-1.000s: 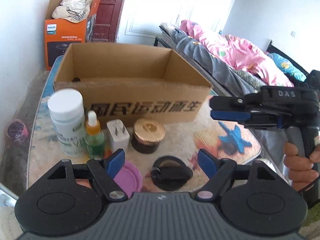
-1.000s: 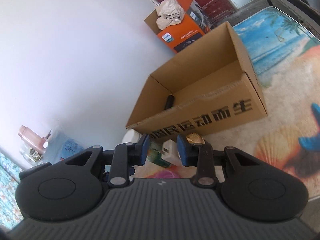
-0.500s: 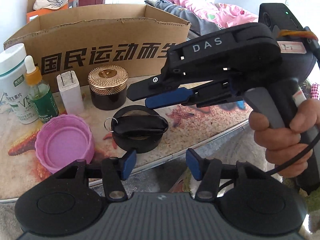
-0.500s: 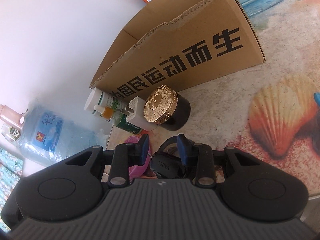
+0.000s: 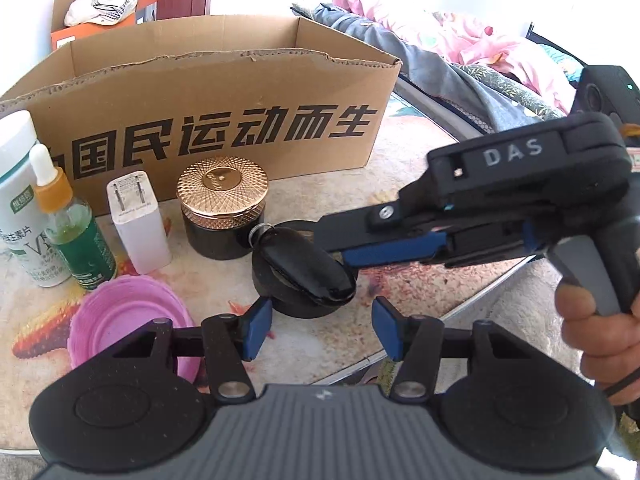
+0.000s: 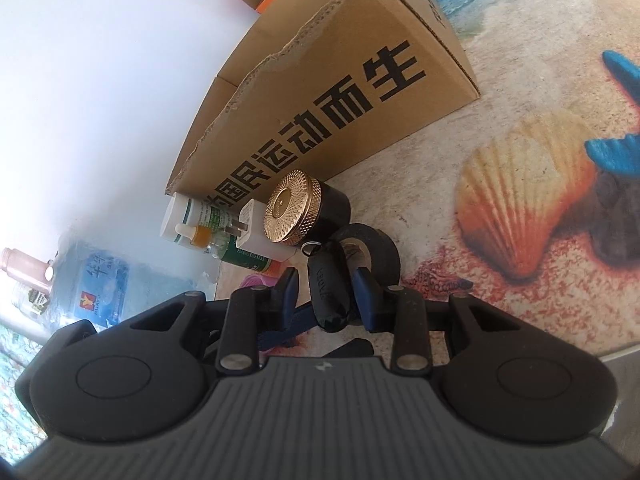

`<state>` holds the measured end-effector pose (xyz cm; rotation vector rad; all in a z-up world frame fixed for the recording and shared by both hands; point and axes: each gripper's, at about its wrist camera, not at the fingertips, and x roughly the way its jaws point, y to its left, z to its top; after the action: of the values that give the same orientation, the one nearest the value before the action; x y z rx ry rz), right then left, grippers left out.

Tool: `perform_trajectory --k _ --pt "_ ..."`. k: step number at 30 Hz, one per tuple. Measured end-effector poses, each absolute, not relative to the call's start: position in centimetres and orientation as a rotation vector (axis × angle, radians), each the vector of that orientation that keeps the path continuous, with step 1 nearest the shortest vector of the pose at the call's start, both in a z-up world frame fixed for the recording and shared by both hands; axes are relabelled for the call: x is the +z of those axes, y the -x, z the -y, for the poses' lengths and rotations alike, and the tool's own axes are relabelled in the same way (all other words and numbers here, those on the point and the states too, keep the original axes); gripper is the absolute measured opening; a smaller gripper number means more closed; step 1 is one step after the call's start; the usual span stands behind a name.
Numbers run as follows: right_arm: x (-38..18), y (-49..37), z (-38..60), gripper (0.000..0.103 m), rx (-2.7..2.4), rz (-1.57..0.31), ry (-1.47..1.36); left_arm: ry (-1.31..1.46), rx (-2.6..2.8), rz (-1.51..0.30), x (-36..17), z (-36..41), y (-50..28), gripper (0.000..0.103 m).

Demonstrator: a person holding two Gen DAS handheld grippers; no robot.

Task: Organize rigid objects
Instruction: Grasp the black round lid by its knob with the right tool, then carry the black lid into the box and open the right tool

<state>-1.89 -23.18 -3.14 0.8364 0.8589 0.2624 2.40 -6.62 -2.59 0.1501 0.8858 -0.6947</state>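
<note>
A black key fob (image 5: 304,266) with a metal ring lies on a black tape roll (image 5: 280,300) near the table's front edge. My right gripper (image 6: 325,294) has its fingers on either side of the fob (image 6: 330,296), open a little wider than it. It also shows in the left wrist view (image 5: 352,258), reaching in from the right. My left gripper (image 5: 318,328) is open and empty, just in front of the tape roll. An open cardboard box (image 5: 224,104) stands behind.
In front of the box stand a gold-lidded dark jar (image 5: 222,212), a white charger (image 5: 140,226), a green dropper bottle (image 5: 74,236) and a white bottle (image 5: 18,184). A pink lid (image 5: 124,328) lies at the front left. A bed (image 5: 460,52) is at the right.
My right gripper has come down and closed in around the key fob. My left gripper has moved nearer to the tape roll and stayed open.
</note>
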Motion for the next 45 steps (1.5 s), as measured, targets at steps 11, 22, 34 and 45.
perform_trajectory --k 11,22,34,45 --pt "-1.8 0.5 22.6 0.032 0.266 -0.847 -0.747 -0.119 -0.701 -0.827 -0.8 6.5 -2.3 0.043" --pt "-2.6 0.0 21.2 0.032 0.271 -0.888 -0.689 -0.095 -0.681 -0.857 -1.3 6.2 -3.4 0.037" --pt "-4.1 0.3 22.0 0.023 0.315 -0.878 -0.803 -0.093 -0.675 -0.859 -1.3 6.4 -3.7 0.039" --pt "-2.8 0.8 21.7 0.015 0.307 -0.848 -0.807 -0.078 -0.674 -0.828 0.6 5.5 -3.3 0.033"
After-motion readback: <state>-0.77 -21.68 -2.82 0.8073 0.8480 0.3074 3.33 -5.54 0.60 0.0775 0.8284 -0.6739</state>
